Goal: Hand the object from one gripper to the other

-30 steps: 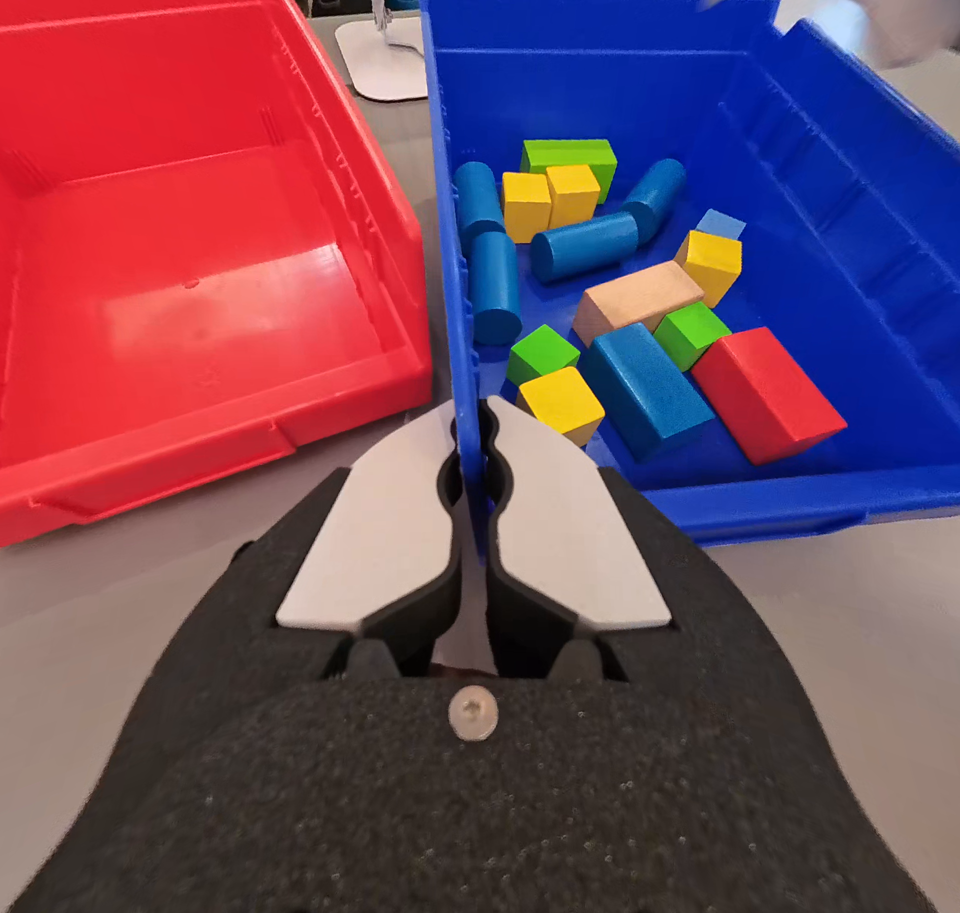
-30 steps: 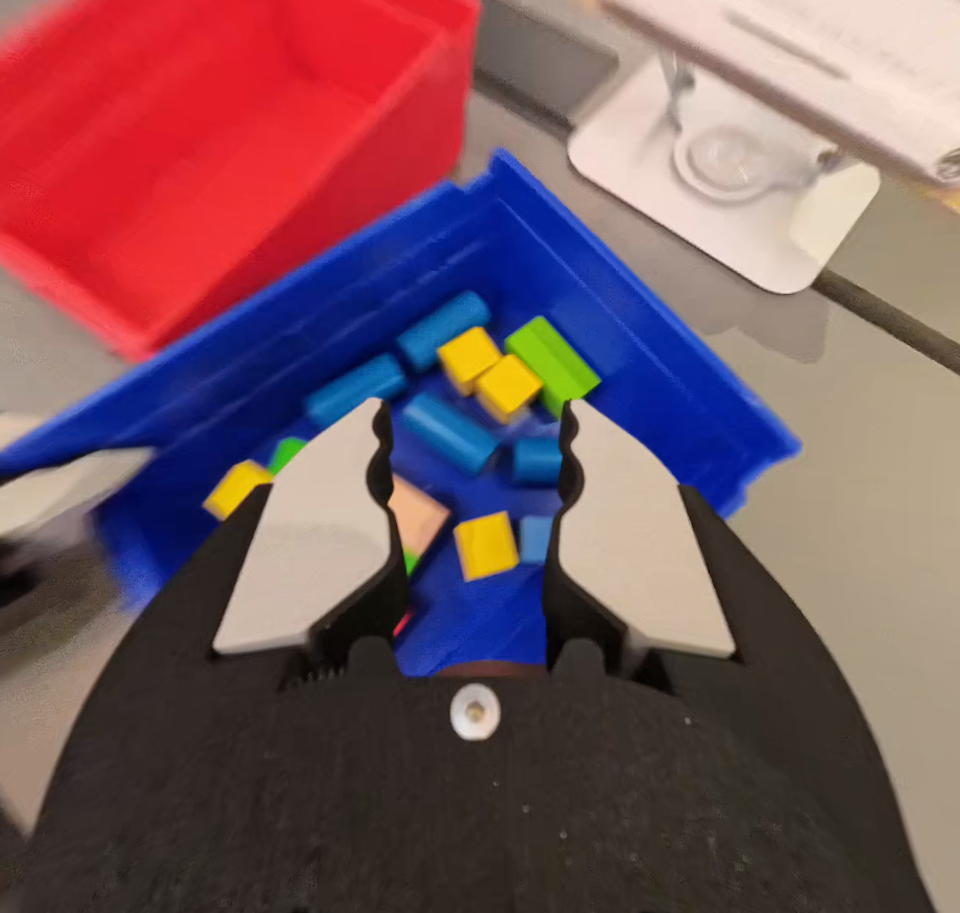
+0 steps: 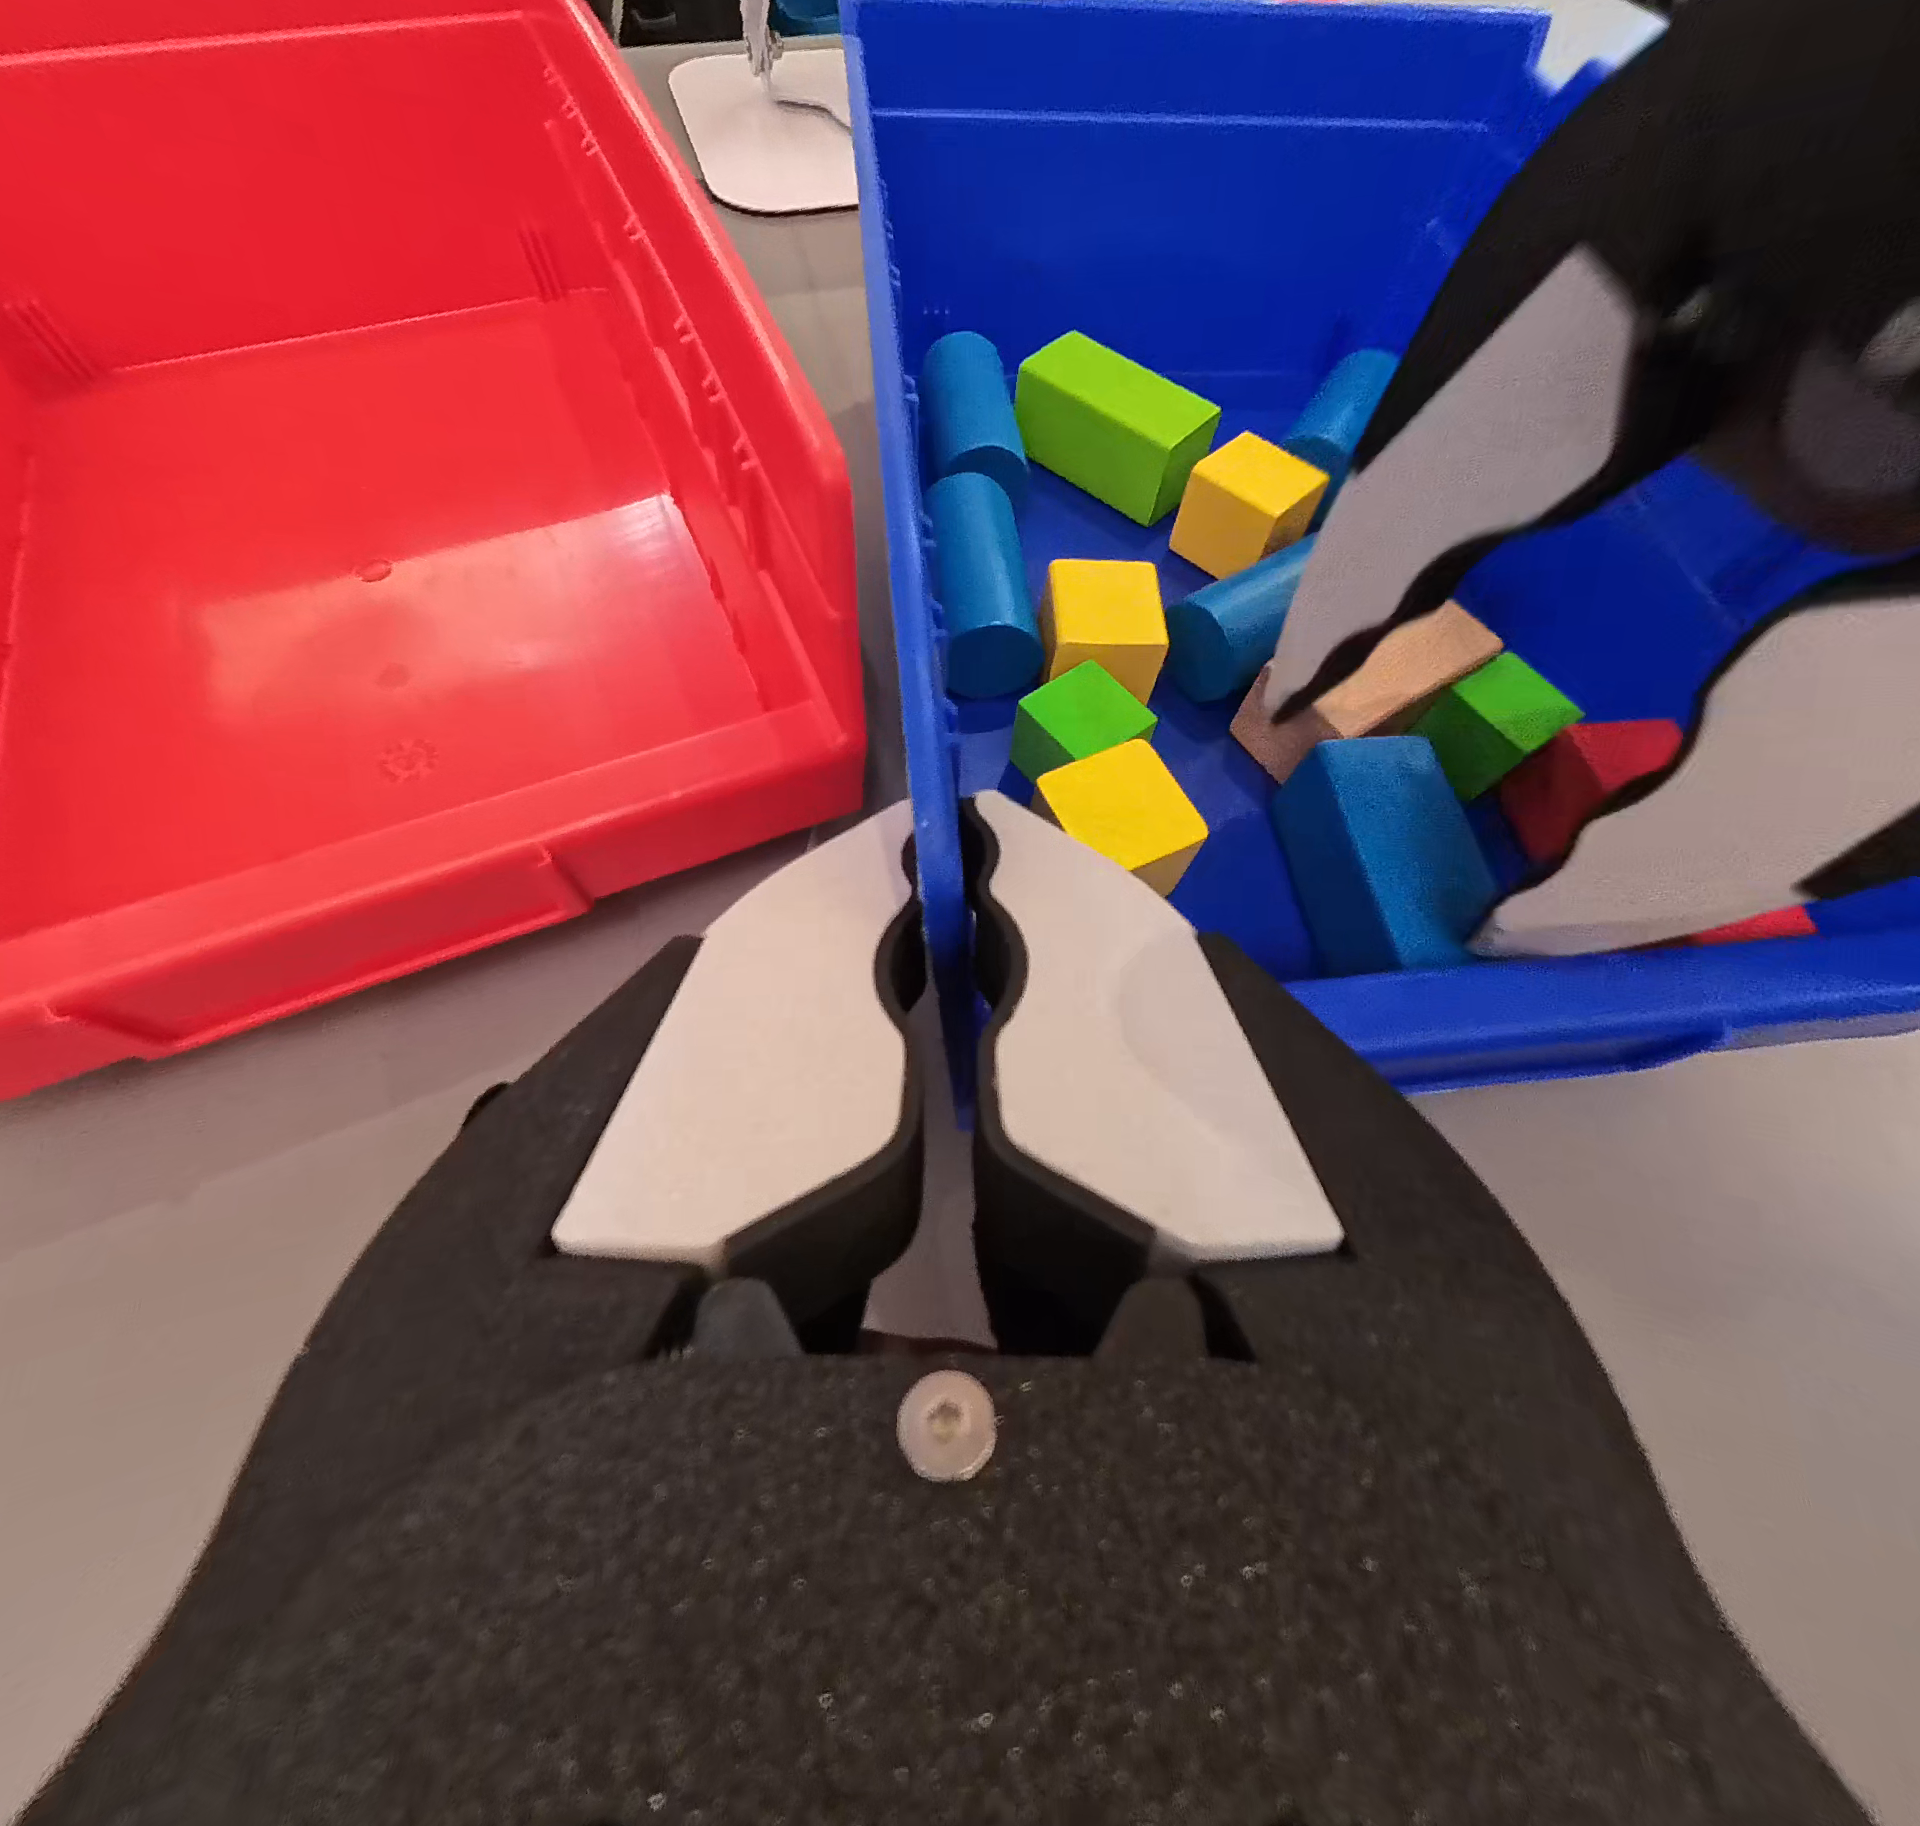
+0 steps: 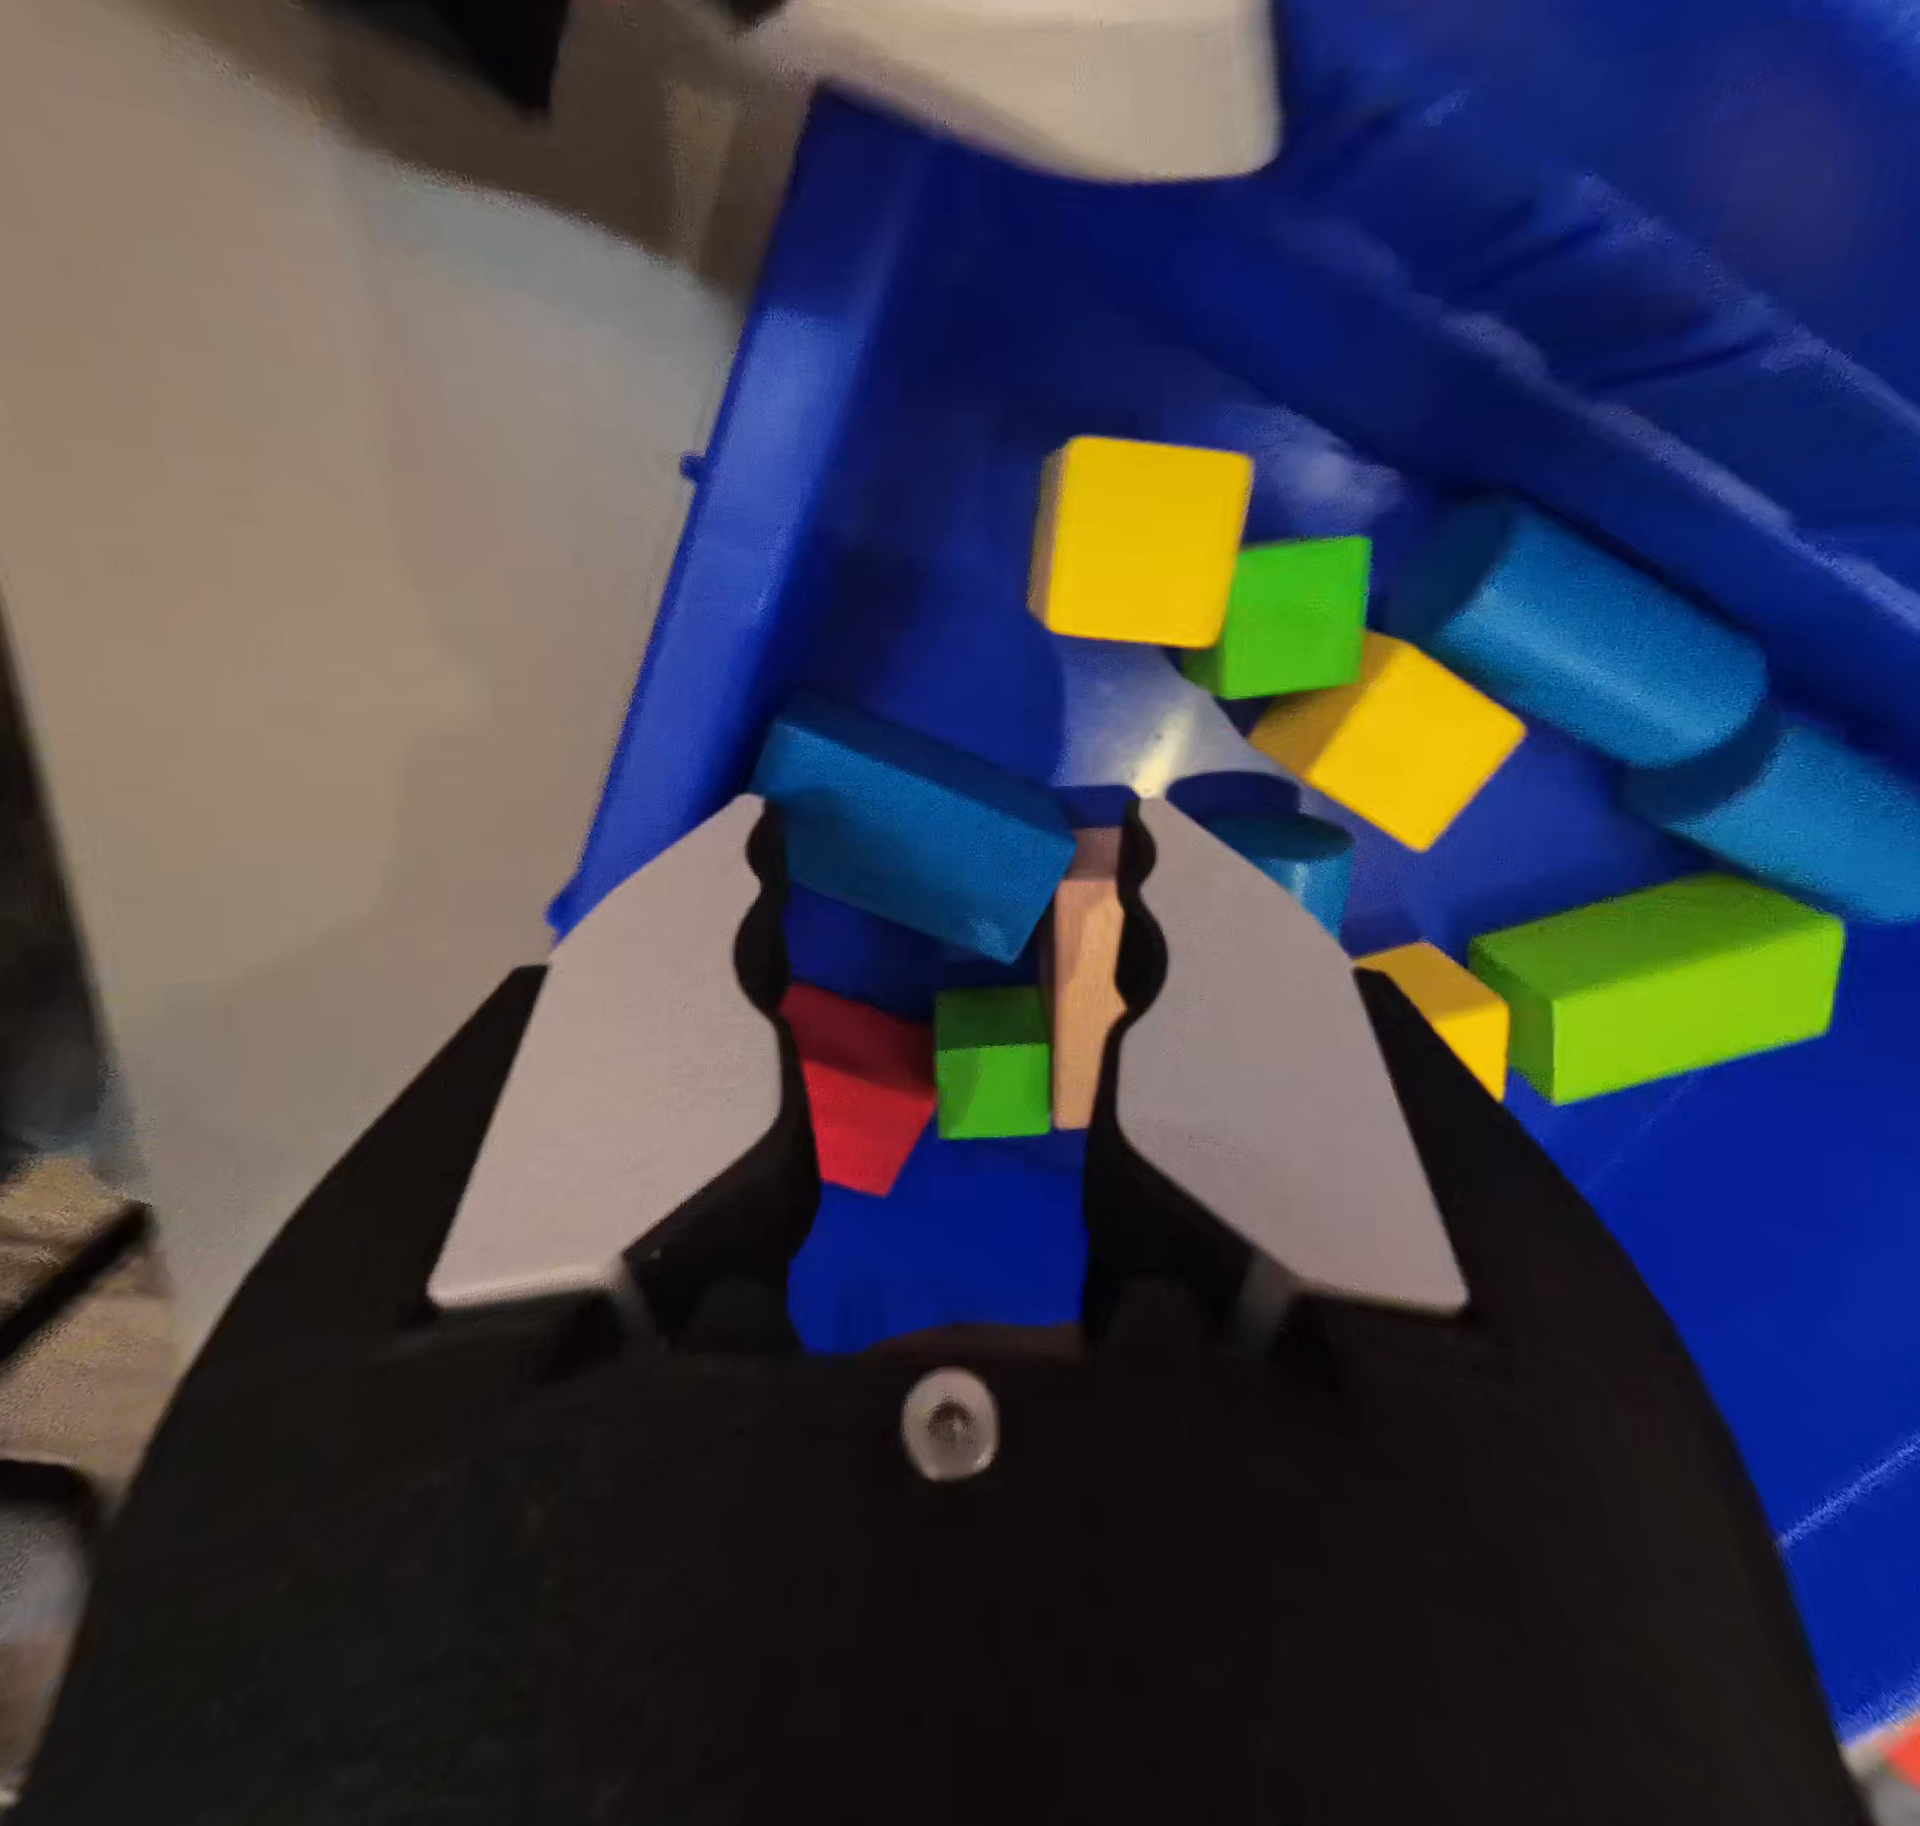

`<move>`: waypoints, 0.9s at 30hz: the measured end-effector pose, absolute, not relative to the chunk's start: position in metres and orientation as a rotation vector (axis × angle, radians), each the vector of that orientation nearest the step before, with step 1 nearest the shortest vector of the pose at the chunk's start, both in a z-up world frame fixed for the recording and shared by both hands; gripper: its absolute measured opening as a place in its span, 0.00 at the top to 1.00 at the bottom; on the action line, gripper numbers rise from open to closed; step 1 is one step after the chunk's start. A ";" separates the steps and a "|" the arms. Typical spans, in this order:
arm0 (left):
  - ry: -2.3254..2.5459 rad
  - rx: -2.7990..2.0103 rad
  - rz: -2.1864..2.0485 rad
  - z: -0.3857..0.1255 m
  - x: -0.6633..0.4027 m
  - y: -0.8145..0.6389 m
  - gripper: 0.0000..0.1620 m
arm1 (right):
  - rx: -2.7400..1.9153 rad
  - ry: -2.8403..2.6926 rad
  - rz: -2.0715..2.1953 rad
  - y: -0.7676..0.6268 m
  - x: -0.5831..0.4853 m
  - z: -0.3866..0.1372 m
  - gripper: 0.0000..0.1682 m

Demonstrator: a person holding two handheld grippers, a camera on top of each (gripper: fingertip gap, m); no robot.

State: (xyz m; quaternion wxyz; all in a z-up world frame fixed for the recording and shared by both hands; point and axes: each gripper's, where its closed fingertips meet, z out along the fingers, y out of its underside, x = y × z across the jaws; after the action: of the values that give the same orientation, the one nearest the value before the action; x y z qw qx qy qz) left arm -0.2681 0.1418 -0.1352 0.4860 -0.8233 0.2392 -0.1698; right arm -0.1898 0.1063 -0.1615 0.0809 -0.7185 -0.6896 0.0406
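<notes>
Blue bin (image 3: pixel 1174 218) wall clamped by left claw (image 3: pixel 940 831) | right claw (image 4: pixel 940 820) blurred

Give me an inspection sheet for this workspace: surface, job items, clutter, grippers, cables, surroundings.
Surface: grey table, bare in front of the bins.
Job's things: blue bin holds wooden blocks: blue cylinders, yellow and green cubes, a long green block, a blue block, a red block and a plain wood block. Red bin to its left is empty.
Clutter: white stand base behind the bins.
Grippers: left gripper shut on the blue bin's wall; right gripper open, reaching into the blocks around the red, small green and wood ones.
Cables: nothing seen.
Surroundings: dark, blurred items beyond the table, unclear.
</notes>
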 end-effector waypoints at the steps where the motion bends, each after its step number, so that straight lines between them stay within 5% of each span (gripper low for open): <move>1: 0.588 -2.000 -0.414 -0.135 -0.268 0.142 0.98 | -2.092 -2.108 0.215 0.103 -0.195 -0.162 0.71; 4: 0.595 -2.001 -0.406 -0.135 -0.268 0.142 0.98 | -2.161 -2.141 0.174 0.126 -0.171 -0.168 0.52; 8: 0.603 -1.998 -0.409 -0.135 -0.268 0.142 0.98 | -2.292 -2.244 -0.174 0.180 -0.093 -0.171 0.79; 10: 0.604 -1.997 -0.405 -0.135 -0.268 0.142 0.98 | -2.379 -2.130 -0.431 0.213 -0.068 -0.159 0.70; 17: 0.593 -1.997 -0.414 -0.135 -0.268 0.142 0.98 | -2.156 -2.163 -0.974 0.254 -0.044 -0.162 0.77; 19: 0.586 -1.998 -0.417 -0.135 -0.267 0.142 0.98 | -2.160 -2.168 -0.864 0.251 -0.061 -0.167 0.93; 23: 0.580 -1.997 -0.424 -0.135 -0.267 0.142 0.98 | -2.297 -1.939 0.003 0.220 -0.143 -0.174 0.72; 27: 0.578 -1.995 -0.432 -0.135 -0.267 0.142 0.98 | -2.257 -1.560 0.566 0.225 -0.198 -0.123 0.74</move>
State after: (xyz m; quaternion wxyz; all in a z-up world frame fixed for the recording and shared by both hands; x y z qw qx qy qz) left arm -0.2672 0.1421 -0.1350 0.4882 -0.8207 0.2379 -0.1775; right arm -0.1979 0.2255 -0.1225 0.1694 -0.7940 -0.5489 0.1992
